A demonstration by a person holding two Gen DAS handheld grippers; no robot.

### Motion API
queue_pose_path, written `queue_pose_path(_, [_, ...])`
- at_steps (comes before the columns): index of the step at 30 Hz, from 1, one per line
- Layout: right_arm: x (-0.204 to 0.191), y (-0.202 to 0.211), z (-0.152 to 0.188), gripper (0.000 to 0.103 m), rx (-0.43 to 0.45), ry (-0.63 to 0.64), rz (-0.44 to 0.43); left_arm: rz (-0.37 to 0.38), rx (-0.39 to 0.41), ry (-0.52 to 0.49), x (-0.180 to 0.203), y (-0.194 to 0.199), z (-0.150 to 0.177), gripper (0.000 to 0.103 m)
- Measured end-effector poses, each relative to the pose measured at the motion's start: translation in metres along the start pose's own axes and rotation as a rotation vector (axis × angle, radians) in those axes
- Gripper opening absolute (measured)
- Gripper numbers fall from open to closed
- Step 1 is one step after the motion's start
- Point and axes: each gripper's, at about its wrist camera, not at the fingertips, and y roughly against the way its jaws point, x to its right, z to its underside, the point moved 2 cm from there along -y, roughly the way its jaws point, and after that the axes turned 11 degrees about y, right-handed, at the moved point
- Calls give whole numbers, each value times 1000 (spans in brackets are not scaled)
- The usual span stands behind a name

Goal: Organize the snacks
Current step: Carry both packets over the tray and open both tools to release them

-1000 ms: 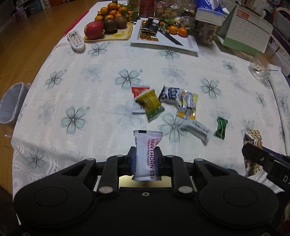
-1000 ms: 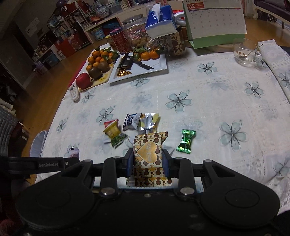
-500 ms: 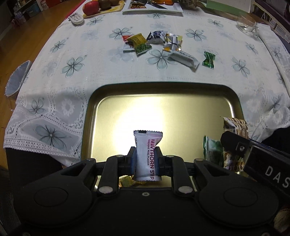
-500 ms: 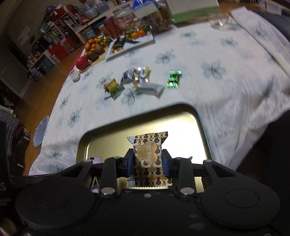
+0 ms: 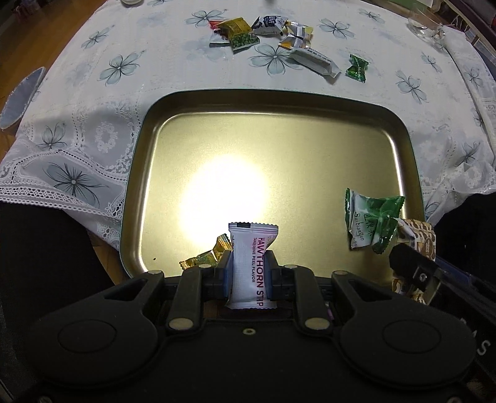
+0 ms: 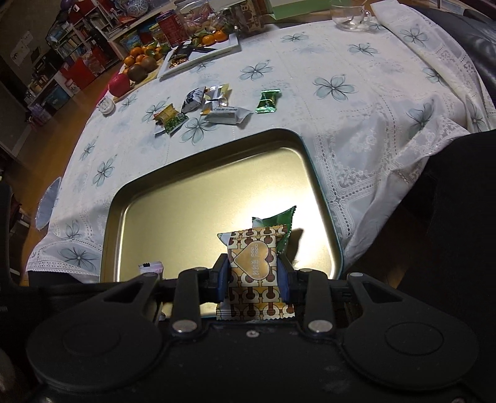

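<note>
My left gripper (image 5: 251, 272) is shut on a white Hawthorn Strip packet (image 5: 251, 263), held upright over the near edge of a gold metal tray (image 5: 279, 102). My right gripper (image 6: 253, 276) is shut on a brown-and-gold heart-pattern snack packet (image 6: 252, 269), over the tray's (image 6: 198, 161) near right part; it also shows at the right of the left wrist view (image 5: 423, 245). In the tray lie a green packet (image 5: 372, 220) and a gold candy (image 5: 206, 255). Several loose snacks (image 5: 272, 37) lie on the tablecloth beyond the tray.
A green twist candy (image 6: 268, 100) and a white bar (image 6: 228, 114) lie among the loose snacks. Fruit on a board (image 6: 139, 62), a white plate (image 6: 201, 52), jars and a glass cup (image 6: 348, 15) stand at the far side. The tablecloth (image 6: 341, 93) hangs over the near edge.
Both grippers, each with its packet, have pulled back from over the table to over the tray and come lower and closer to it.
</note>
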Motion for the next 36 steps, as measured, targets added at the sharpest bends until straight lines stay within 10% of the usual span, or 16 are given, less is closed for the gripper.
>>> queue_pose_path(17, [17, 1, -5, 34, -1, -55, 26, 46, 47, -54, 27, 9, -19, 31])
queue_pose_path(36, [-5, -14, -21, 34, -10, 55, 53, -71, 50, 33, -14, -3, 1, 34])
